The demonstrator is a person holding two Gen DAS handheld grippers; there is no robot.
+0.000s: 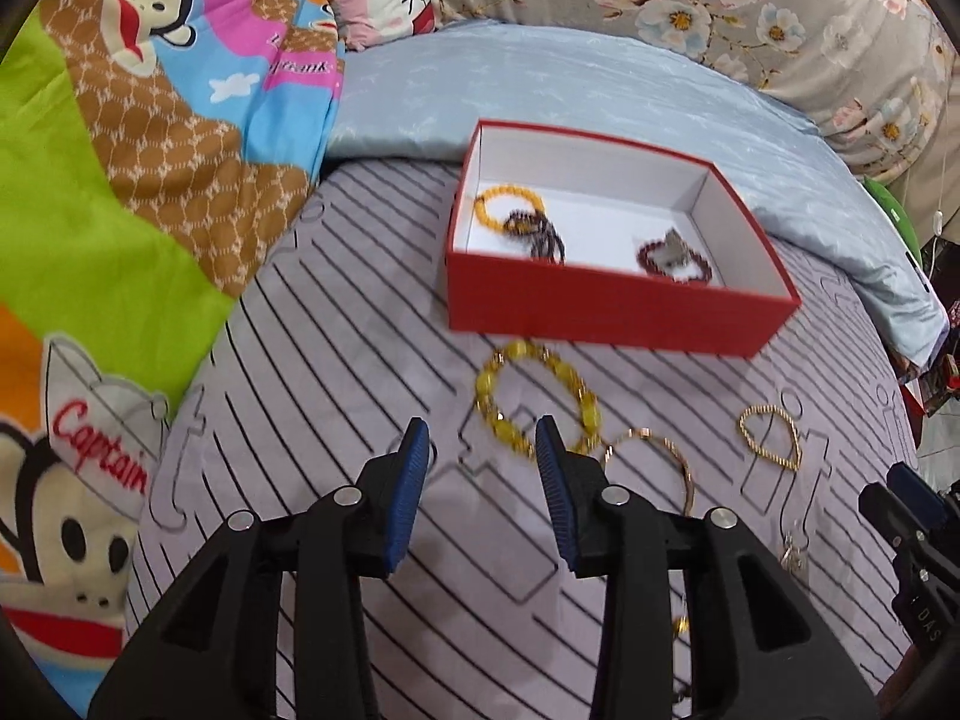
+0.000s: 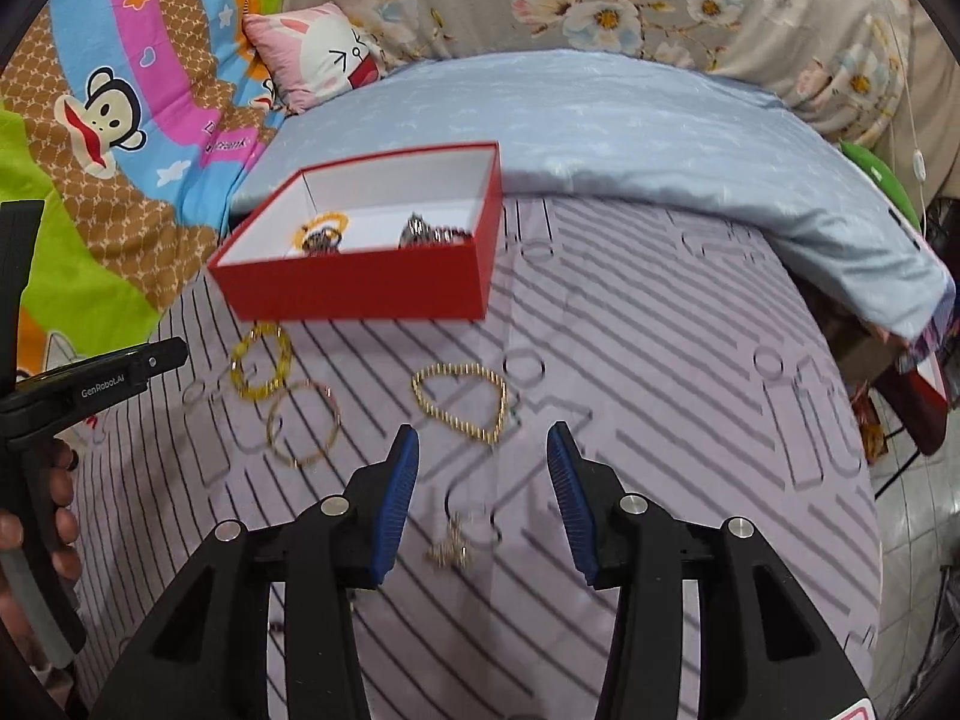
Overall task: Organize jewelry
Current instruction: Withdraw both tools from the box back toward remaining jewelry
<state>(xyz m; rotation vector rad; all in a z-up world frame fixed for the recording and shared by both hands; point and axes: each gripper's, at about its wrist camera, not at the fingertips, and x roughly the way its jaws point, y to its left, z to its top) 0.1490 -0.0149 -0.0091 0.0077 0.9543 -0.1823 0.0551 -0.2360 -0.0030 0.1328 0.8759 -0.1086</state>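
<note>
Fingers [image 1: 483, 438] left, parted, empty | fingers [image 2: 483, 441] right, parted, empty | hand [image 2: 57, 504] only in right view

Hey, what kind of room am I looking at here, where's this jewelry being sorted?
Most likely a bedroom, with the work done on a bed: a striped sheet under the red box, a cartoon monkey quilt, and a pink pillow against floral bedding.
</note>
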